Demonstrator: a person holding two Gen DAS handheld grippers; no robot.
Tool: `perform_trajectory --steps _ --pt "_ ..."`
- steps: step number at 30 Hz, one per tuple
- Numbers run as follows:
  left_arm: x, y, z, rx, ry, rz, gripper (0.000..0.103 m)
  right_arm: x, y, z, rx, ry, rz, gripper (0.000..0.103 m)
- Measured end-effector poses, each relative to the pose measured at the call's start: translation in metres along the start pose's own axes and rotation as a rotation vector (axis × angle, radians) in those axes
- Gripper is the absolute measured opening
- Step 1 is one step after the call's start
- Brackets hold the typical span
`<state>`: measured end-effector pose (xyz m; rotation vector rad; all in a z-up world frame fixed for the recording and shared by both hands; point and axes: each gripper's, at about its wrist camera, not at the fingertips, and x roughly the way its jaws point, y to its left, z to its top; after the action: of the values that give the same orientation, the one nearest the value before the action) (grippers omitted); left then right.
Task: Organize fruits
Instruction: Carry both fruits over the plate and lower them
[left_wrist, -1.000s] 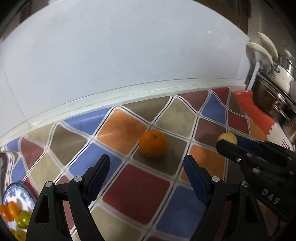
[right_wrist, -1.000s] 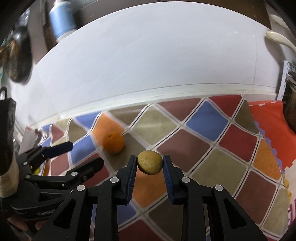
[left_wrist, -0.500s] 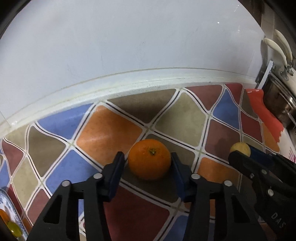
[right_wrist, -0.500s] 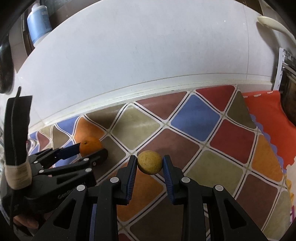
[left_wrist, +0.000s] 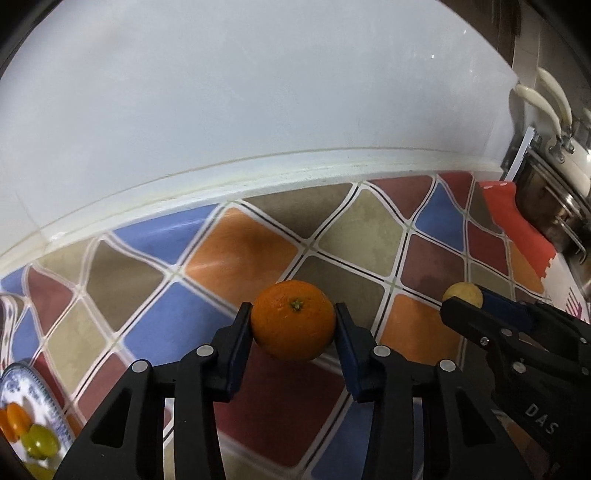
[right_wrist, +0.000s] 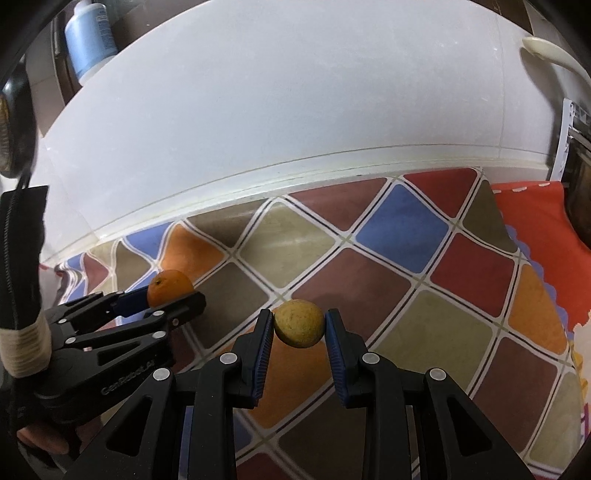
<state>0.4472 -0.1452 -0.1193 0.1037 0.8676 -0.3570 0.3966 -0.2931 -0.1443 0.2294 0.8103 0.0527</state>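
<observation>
The left claw (left_wrist: 293, 323) is clamping the orange (left_wrist: 293, 319) while the right claw (right_wrist: 299, 326) is gripping a yellowish fruit (right_wrist: 299, 323) above the tiled counter (right_wrist: 406, 258).

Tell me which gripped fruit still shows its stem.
The orange in the left gripper; the yellowish fruit in the right gripper shows only speckled skin.

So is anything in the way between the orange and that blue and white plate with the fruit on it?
Nothing visible is. The round orange sits clamped in the left hand-held gripper. The blue and white patterned plate lies at the lower left, and only bare checkered tablecloth shows between them. The plate is partly cut off at the picture's edge.
</observation>
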Motion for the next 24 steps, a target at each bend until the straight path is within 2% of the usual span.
perform_trajectory --steps 15,24 --pt "-0.097 0.012 -0.027 -0.040 -0.107 0.026 0.042 -0.064 0.050 -0.019 -0.106 -0.022 0.054 0.030" --pt "-0.152 0.030 -0.061 -0.099 -0.150 0.051 0.042 -0.110 0.085 -0.036 -0.176 -0.052 0.086 0.030"
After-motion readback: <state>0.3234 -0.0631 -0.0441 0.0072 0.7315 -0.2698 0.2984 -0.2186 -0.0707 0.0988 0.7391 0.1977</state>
